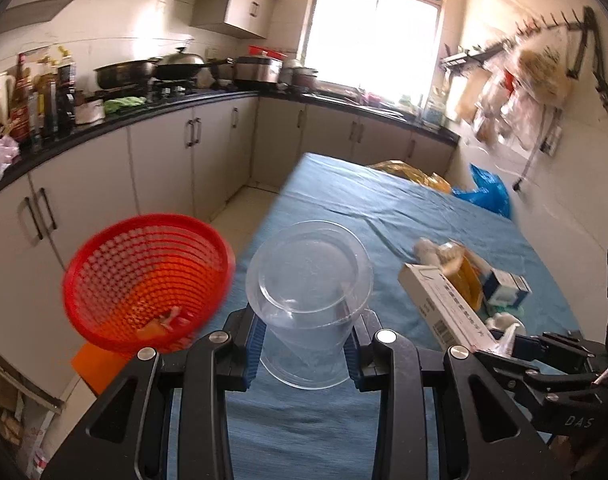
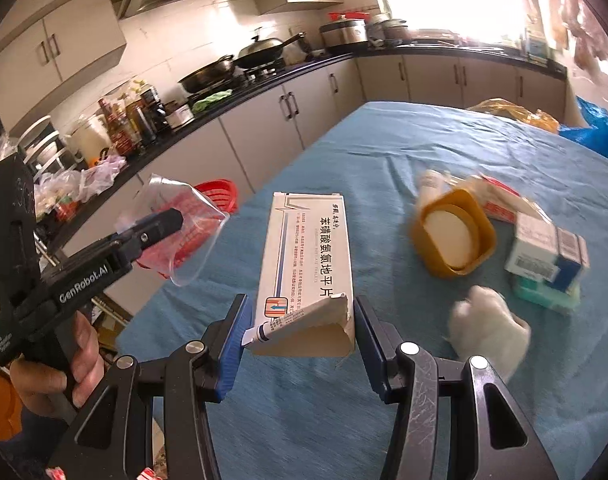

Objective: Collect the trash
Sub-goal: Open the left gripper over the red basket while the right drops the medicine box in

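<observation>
Furthest left, a red mesh basket point(image 1: 148, 284) is seen beyond the table edge, with a few scraps already in its bottom; it is judged to be the place for the trash. Next, the left gripper point(image 1: 306, 354) is closed on a clear plastic cup point(image 1: 310, 304), taken low on its wall, mouth turned away from the camera; the cup is judged very light, thin and slippery, easily crushed, so a gentle squeeze low on the wall, near the stiffer base, is advised. Further right, a white medicine carton point(image 2: 304, 272) is held in the air above the blue tablecloth point(image 2: 384, 160) by the right gripper point(image 2: 300, 340); the jaws are set fairly wide, and the carton's torn near end is pinched between the pads; it is judged light, probably empty and soft at that torn flap, so it may buckle or slip. Still on the cloth to the right lie a yellow tub point(image 2: 452, 236), a crumpled white tissue point(image 2: 490, 332) and a stack of small boxes point(image 2: 548, 264), close together. Between the two grippers and the basket nothing is seen to obstruct, though the held cup and the carton are near each other and could knock.
</observation>
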{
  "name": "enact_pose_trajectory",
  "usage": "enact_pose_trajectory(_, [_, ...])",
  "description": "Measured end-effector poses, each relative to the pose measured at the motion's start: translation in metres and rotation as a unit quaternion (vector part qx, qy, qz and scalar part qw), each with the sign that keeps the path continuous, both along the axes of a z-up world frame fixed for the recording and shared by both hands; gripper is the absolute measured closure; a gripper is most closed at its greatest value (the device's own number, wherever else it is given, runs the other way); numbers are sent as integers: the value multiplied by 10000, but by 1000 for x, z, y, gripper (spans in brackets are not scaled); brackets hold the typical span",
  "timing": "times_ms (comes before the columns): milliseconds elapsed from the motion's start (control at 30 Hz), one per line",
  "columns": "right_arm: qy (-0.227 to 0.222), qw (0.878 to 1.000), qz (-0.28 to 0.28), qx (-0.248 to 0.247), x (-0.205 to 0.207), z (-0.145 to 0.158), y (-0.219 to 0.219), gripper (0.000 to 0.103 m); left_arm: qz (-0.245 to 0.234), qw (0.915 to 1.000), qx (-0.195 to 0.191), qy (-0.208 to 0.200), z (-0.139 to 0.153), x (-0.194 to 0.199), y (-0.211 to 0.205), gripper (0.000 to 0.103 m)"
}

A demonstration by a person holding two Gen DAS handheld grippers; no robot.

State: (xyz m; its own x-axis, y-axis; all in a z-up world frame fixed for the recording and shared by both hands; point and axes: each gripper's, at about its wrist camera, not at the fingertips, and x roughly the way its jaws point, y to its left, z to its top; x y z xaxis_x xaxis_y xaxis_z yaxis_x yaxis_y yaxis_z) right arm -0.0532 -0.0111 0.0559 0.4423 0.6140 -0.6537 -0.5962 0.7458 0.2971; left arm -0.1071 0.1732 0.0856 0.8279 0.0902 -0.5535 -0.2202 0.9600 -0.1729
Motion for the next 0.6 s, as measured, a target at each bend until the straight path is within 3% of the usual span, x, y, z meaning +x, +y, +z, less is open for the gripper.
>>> enact_pose_trajectory(333, [-42, 9982, 597, -27, 12, 23, 75, 47, 862, 9961, -154, -62, 3, -17, 83, 70])
enact_pose_trajectory(600, [-11, 9944, 1052, -97, 21, 29, 147, 47, 1212, 9922, -259, 162, -13, -11, 130, 70])
